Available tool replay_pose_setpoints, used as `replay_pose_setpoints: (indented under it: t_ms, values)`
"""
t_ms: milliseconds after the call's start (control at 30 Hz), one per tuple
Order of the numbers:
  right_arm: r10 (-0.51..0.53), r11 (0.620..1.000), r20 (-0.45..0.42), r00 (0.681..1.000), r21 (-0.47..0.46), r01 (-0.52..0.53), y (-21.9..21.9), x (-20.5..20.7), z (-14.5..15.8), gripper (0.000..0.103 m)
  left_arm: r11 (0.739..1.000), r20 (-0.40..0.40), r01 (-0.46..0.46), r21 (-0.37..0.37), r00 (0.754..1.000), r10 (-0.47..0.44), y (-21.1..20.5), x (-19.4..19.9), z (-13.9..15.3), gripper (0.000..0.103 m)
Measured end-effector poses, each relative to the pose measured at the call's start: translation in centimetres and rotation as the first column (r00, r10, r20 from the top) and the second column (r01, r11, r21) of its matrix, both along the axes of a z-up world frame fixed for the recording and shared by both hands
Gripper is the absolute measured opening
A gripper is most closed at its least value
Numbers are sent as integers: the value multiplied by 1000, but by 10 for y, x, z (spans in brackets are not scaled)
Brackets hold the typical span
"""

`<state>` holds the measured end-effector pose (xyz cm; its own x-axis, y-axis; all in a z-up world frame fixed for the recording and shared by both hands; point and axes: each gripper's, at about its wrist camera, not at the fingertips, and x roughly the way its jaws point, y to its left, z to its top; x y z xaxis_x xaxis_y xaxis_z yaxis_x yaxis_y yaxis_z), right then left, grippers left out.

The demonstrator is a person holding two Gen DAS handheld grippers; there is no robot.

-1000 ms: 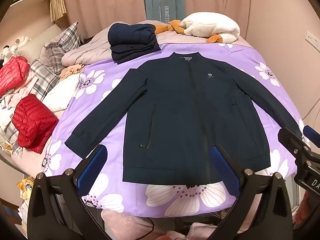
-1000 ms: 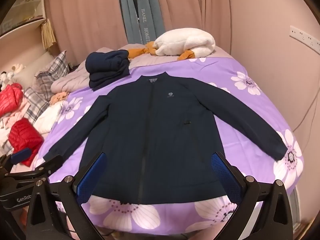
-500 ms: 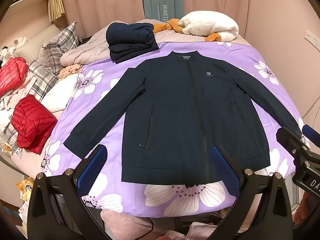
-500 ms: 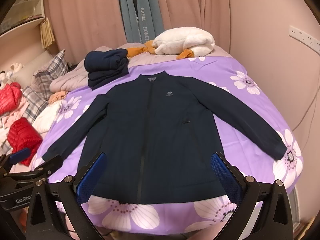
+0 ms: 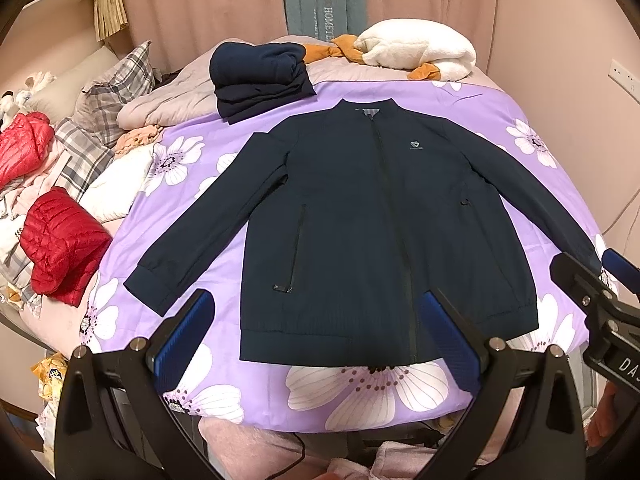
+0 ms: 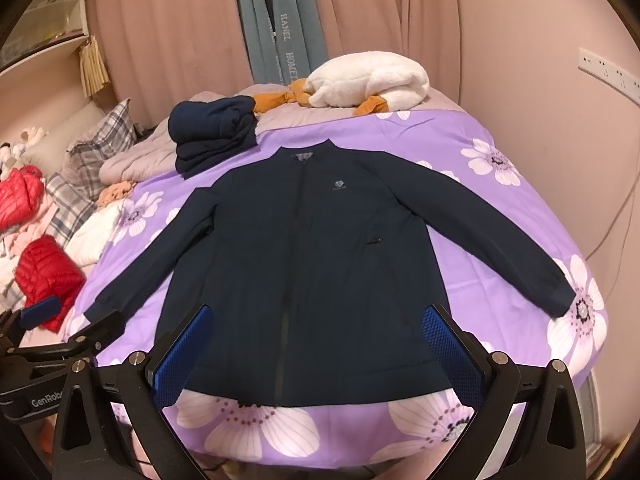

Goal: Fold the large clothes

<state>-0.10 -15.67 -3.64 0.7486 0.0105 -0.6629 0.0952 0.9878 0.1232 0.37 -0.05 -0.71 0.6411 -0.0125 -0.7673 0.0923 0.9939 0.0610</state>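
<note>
A dark navy zip jacket (image 5: 360,232) lies flat, front up, on the purple flowered bedspread (image 5: 520,128), sleeves spread to both sides; it also shows in the right wrist view (image 6: 312,280). My left gripper (image 5: 320,336) is open and empty, held above the jacket's hem at the near bed edge. My right gripper (image 6: 316,352) is open and empty, also above the hem. The right gripper shows at the right edge of the left wrist view (image 5: 600,304), and the left gripper shows at the left edge of the right wrist view (image 6: 56,340).
A stack of folded navy clothes (image 5: 256,76) sits beyond the collar. A white fleece bundle (image 5: 420,50) and orange cloth lie at the bed's far end. Red down jackets (image 5: 60,244), plaid pillows (image 5: 116,92) and loose clothes crowd the left side. A wall stands close on the right.
Both views have shifted slightly forward and up over the bed's near edge. The jacket lies unchanged and both grippers stay open.
</note>
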Motion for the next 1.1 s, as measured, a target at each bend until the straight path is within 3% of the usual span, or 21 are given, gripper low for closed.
replay_pose_setpoints:
  t_ms: [1100]
  values:
    - [-15, 1000, -9, 1000, 18, 16, -4, -2, -1, 103, 1000, -22, -7, -14, 1000, 7, 0, 3, -5, 103]
